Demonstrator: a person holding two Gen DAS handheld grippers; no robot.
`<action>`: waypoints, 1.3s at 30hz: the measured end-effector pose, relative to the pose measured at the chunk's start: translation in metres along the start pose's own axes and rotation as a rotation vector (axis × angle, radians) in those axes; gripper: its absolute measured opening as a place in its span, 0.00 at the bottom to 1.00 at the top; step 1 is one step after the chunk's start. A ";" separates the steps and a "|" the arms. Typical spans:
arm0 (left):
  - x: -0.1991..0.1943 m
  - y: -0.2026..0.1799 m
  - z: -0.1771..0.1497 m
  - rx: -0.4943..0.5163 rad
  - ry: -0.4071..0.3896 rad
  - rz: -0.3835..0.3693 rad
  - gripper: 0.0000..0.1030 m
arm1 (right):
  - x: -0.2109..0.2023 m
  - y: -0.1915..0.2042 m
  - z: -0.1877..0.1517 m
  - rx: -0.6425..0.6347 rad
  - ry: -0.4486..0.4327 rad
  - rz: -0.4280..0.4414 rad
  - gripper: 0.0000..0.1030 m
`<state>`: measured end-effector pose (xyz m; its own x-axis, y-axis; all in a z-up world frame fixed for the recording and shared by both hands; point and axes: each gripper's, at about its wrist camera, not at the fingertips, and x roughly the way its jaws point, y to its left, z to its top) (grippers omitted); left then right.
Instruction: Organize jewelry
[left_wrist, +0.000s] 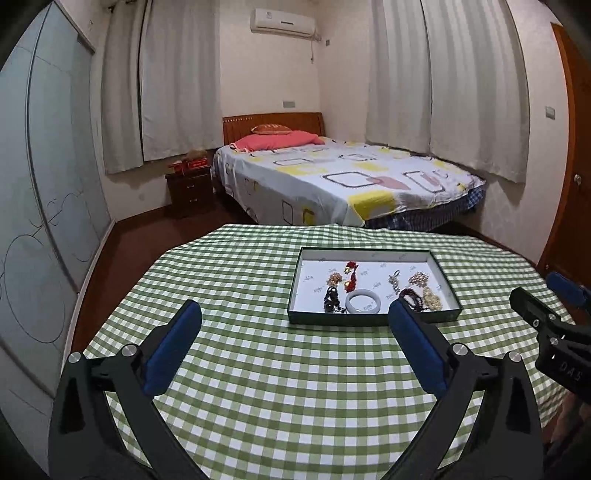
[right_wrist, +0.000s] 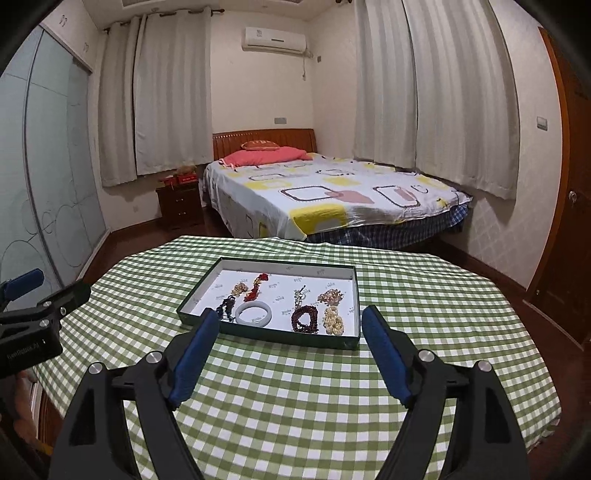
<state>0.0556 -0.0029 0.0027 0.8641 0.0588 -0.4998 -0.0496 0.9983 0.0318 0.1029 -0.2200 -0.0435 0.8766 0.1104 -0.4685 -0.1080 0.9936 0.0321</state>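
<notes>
A dark green shallow box (left_wrist: 295, 284) (right_wrist: 349, 341) with a white lining sits on the checked table. Inside lie a pale jade bangle (left_wrist: 363, 303) (right_wrist: 254, 314), a red bead piece (left_wrist: 351, 276) (right_wrist: 255, 286), a dark bead string (left_wrist: 331, 298) (right_wrist: 226, 305), a dark red bead bracelet (right_wrist: 305, 320), cream bead bracelets (left_wrist: 430, 297) (right_wrist: 333, 319), and a small silver piece (left_wrist: 394, 280) (right_wrist: 299, 295). My left gripper (left_wrist: 295, 314) is open and empty, above the table just before the box's left front. My right gripper (right_wrist: 290, 317) is open and empty, its fingers at the box's near edge.
The table wears a green and white checked cloth (left_wrist: 258, 369) (right_wrist: 295, 406). Beyond it stand a bed (left_wrist: 332, 177), a dark nightstand (left_wrist: 188, 188) and a glass wardrobe (left_wrist: 44, 184) at left. A wooden door (right_wrist: 569, 184) is at right. The other gripper shows at each view's edge.
</notes>
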 end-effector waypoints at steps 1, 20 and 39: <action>-0.004 0.002 -0.001 -0.005 -0.004 -0.007 0.96 | -0.004 0.000 0.000 0.000 -0.005 0.000 0.75; -0.046 0.002 0.003 -0.011 -0.080 -0.051 0.96 | -0.044 0.000 0.000 -0.001 -0.075 -0.019 0.76; -0.049 0.004 0.004 -0.023 -0.084 -0.059 0.96 | -0.049 0.002 0.001 -0.005 -0.092 -0.030 0.76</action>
<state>0.0152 -0.0020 0.0304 0.9047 0.0009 -0.4260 -0.0086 0.9998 -0.0162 0.0598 -0.2239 -0.0197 0.9187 0.0827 -0.3862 -0.0833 0.9964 0.0152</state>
